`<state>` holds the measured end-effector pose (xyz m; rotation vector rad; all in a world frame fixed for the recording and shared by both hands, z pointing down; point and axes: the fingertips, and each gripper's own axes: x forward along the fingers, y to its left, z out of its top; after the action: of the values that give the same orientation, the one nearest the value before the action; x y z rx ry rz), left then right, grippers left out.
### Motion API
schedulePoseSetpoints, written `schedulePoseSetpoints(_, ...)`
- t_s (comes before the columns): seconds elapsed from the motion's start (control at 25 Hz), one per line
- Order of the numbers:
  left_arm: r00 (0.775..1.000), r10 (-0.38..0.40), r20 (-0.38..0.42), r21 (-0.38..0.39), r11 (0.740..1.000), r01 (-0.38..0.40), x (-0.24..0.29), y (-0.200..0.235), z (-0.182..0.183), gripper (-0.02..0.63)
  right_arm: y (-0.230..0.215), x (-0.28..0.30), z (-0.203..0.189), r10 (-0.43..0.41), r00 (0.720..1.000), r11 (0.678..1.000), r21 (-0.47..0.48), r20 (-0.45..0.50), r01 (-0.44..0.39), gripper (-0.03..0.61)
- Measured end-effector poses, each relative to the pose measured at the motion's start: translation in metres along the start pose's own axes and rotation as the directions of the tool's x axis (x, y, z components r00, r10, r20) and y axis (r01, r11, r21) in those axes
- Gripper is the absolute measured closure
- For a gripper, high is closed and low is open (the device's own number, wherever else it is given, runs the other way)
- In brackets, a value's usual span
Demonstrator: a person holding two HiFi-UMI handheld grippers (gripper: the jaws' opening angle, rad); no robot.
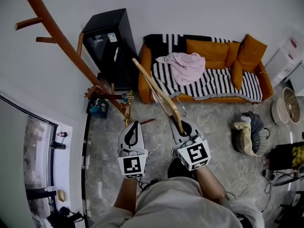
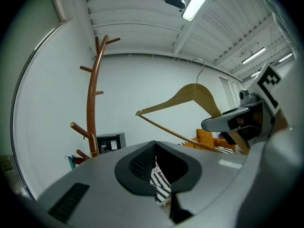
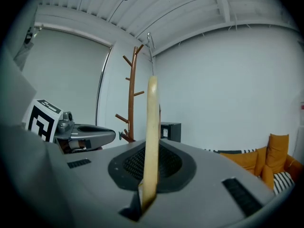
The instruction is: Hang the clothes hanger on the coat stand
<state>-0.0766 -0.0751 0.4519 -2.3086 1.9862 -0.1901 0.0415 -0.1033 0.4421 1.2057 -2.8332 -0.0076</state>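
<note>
**Wooden hanger pinched in the right gripper, clear of the coat stand**

The top of the coat stand (image 1: 61, 37) is cut off by the edge of the head view. Its foot is lost in clutter by the wall that is too small to identify. The lower end of the clothes hanger (image 1: 159, 91) vanishes between the right jaws. Its wire hook cannot be made out from above, though it shows in both gripper views. Both hands are hidden beneath the marker cubes.

The room has a grey marbled tile floor (image 1: 213, 122), plain white walls and a white beamed ceiling with a strip light (image 2: 194, 6). An orange sofa (image 1: 209, 49) stands against the far wall under a black-and-white striped blanket (image 1: 213, 82), with a pink garment (image 1: 187, 65) lying on it. A black cabinet (image 1: 111, 44) stands between the sofa and the stand.

The right gripper (image 1: 180, 125) has its jaws pressed onto one arm of the hanger, which rises edge-on from them in its own view. The hanger is held up in the air to the sofa side of the stand and touches no peg. The left gripper (image 1: 135, 123) has its jaws drawn together to a thin slit, with nothing between them.
</note>
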Motion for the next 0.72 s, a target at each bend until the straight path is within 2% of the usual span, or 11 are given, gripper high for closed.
schedulePoseSetpoints(0.16,0.997,0.074,-0.028,0.004,0.997,-0.074,0.034,0.007,0.002,0.604,-0.024,0.036,0.003,0.093,0.996,0.996,0.003,-0.007,-0.093,0.571)
schedulePoseSetpoints(0.36,0.981,0.191,-0.042,-0.003,0.982,-0.191,0.060,0.016,0.008,0.604,-0.049,0.072,-0.003,0.205,0.975,0.979,0.000,-0.085,-0.206,0.571)
schedulePoseSetpoints(0.52,0.951,0.306,-0.043,-0.014,0.952,-0.306,0.066,0.036,0.010,0.604,-0.054,0.102,-0.004,0.299,0.949,0.953,-0.009,-0.100,-0.302,0.571)
schedulePoseSetpoints(0.72,0.899,0.434,-0.064,-0.012,0.900,-0.435,0.062,0.061,0.007,0.604,-0.040,0.137,0.005,0.441,0.890,0.893,-0.038,-0.120,-0.447,0.571)
